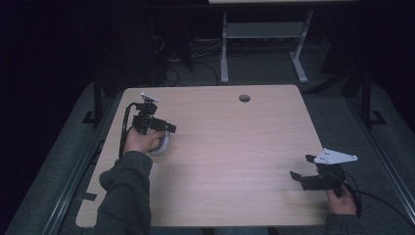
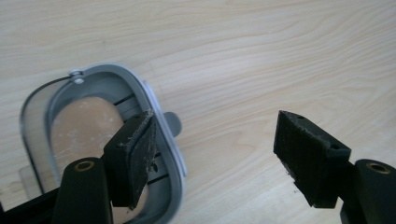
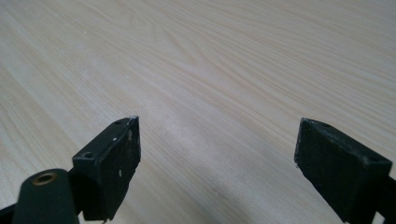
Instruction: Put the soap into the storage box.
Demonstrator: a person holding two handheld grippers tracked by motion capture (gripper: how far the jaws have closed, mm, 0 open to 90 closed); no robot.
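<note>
Two open grippers, one container not yet gripped

High view: the left gripper [image 1: 169,129] sits at the table's [image 1: 230,161] left side, right over a small pale container [image 1: 163,145] that lies just beside the person's left hand [image 1: 142,142]. The right gripper [image 1: 301,169] hovers near the front right corner, well apart from the container, with bare wood beneath it. A round hole [image 1: 244,98] marks the far edge of the table.

Left gripper view: the jaws stand wide apart. One finger [image 2: 135,158] hangs in front of the container [image 2: 93,140], a grey-rimmed oval shell with a clear wall and a tan inside. The other finger [image 2: 308,158] is over bare wood to the side. Nothing is held; whether the near finger touches the rim cannot be told.

Right gripper view: both fingers [image 3: 112,163] are spread wide over bare table, holding nothing.

Judgement: the work looks to be at its start or at a pause. The container lies on the table, untouched by any closed grip. Left to do, it seems, is lining up the left gripper around the rim, closing, and lifting; the right gripper has no part yet.
</note>
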